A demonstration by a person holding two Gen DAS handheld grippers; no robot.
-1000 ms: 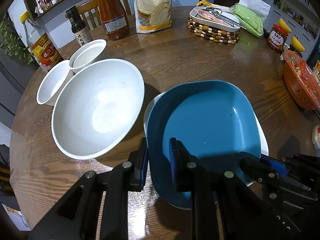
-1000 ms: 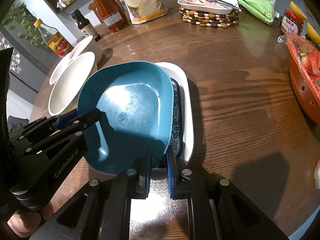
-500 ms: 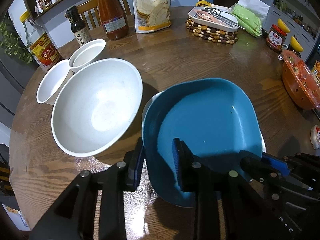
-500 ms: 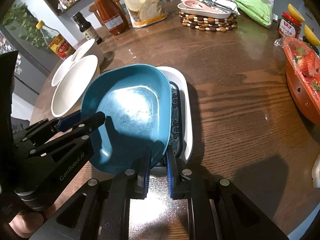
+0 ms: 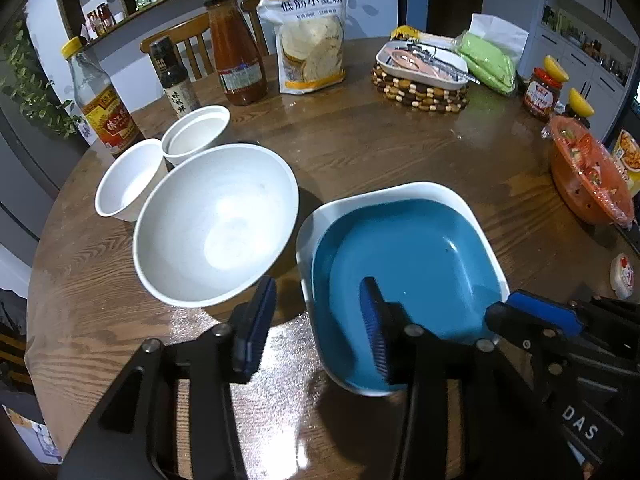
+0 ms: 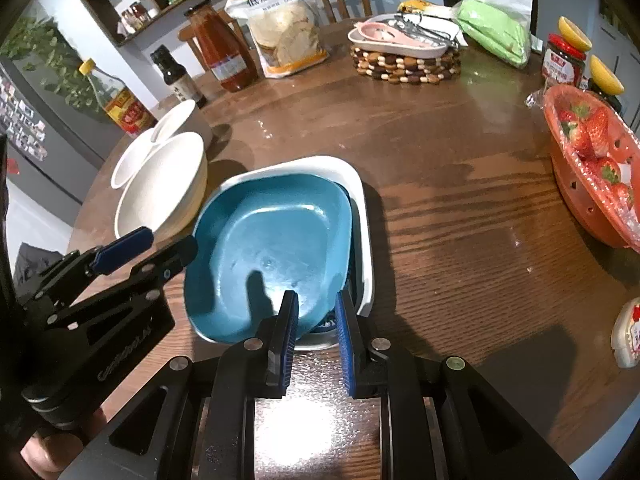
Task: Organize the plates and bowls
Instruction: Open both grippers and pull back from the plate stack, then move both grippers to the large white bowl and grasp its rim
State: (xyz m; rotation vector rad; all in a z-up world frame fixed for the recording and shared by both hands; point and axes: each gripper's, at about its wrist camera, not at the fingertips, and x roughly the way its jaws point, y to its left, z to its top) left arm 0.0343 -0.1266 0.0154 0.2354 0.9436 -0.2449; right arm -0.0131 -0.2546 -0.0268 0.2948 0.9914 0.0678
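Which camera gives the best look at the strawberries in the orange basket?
The right wrist view. There the strawberries show clearly as red berries inside the orange basket. The left wrist view squeezes the same basket against its right edge, with the contents blurred under glossy wrap.

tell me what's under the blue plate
The blue plate lies in a white square plate. Between them, the right wrist view shows a sliver of a dark blue patterned dish. Most of that dish, and the white plate's floor, are covered.

低筋小麦粉 is printed on the flour bag [image 5: 310, 36] at 12 o'clock. "DAS" is read on the right gripper [image 5: 532, 312] body at 4 o'clock. Bottle labels are not legible.
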